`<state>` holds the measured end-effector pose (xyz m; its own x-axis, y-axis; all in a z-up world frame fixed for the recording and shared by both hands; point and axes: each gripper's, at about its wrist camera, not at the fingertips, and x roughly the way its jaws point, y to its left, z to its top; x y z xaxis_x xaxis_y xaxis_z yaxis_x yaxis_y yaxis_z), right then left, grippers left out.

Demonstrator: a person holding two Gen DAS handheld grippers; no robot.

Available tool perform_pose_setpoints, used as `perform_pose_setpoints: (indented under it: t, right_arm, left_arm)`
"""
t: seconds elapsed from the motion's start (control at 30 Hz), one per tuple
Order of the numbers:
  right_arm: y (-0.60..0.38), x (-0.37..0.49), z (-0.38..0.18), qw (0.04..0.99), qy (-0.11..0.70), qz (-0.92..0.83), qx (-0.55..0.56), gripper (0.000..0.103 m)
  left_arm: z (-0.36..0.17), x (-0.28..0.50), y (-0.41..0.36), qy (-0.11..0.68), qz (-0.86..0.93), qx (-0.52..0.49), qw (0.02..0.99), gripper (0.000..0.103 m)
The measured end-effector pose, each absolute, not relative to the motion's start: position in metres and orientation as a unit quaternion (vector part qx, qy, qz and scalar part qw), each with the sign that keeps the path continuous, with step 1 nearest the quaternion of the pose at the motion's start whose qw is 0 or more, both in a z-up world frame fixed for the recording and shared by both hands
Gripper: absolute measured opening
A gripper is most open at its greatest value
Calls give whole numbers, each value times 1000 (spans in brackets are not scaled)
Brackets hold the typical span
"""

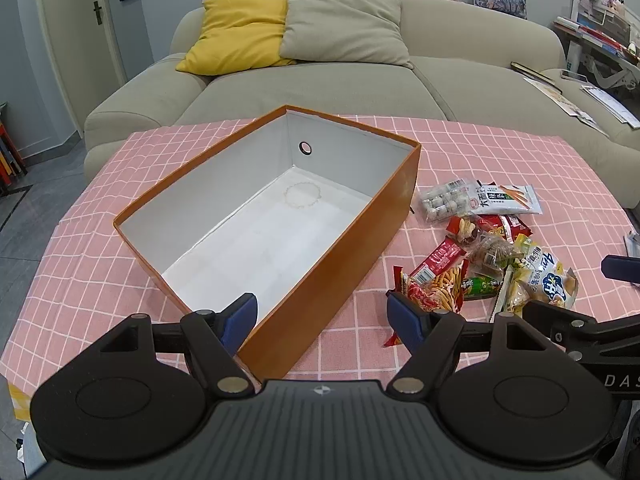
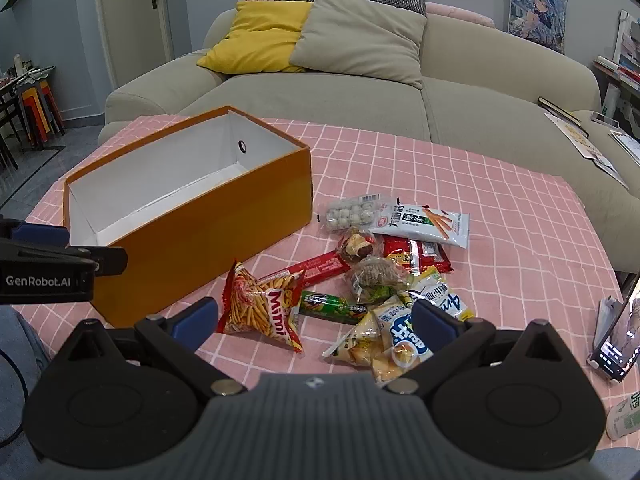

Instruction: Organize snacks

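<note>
Right gripper (image 2: 314, 320) hangs with jaws wide and empty right over the snack pile, the Mimi stick-snack bag (image 2: 260, 308) lying just ahead between them, orange box (image 2: 192, 232) off to its left, where the left gripper (image 1: 322, 316) gapes wide too

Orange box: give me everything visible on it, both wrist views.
The orange box is a lidless rectangular carton, looks like cardboard, orange outside and white inside. It stands upright on the pink checked tablecloth, angled to the table edges. Nothing is inside; a faint ring-shaped mark shows on the floor. One end wall has a round grommeted hole. The snack pile lies to its right, apart from it. The left gripper hovers open by the near corner; contact cannot be told.
</note>
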<state>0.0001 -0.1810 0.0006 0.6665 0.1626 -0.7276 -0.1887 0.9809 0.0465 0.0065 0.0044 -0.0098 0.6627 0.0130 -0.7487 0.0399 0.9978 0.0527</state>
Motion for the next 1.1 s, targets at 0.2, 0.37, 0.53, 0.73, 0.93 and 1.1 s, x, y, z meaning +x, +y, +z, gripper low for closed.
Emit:
perform_pose_setpoints:
  t: [0.2, 0.37, 0.53, 0.73, 0.93, 1.1]
  right_arm:
    - [-180, 1, -1, 912, 399, 97, -17, 99]
    - [-181, 0, -2, 911, 400, 96, -14, 99]
    - [-182, 1, -2, 911, 402, 95, -13, 99]
    - [-182, 1, -4, 910, 404, 93, -12, 99]
    - [-183, 2, -4, 909, 407, 92, -12, 99]
    - [-183, 3, -4, 908, 409, 90, -10, 99]
  left_arm:
    - [-11, 7, 5, 414, -7, 32, 910, 87]
    - [-12, 7, 5, 417, -7, 32, 908, 87]
    - [-13, 8, 6, 420, -5, 29, 907, 87]
    - [-13, 7, 6, 422, -6, 28, 906, 87]
    - [-13, 7, 6, 422, -5, 28, 906, 87]
    - [-13, 7, 6, 422, -6, 29, 906, 87]
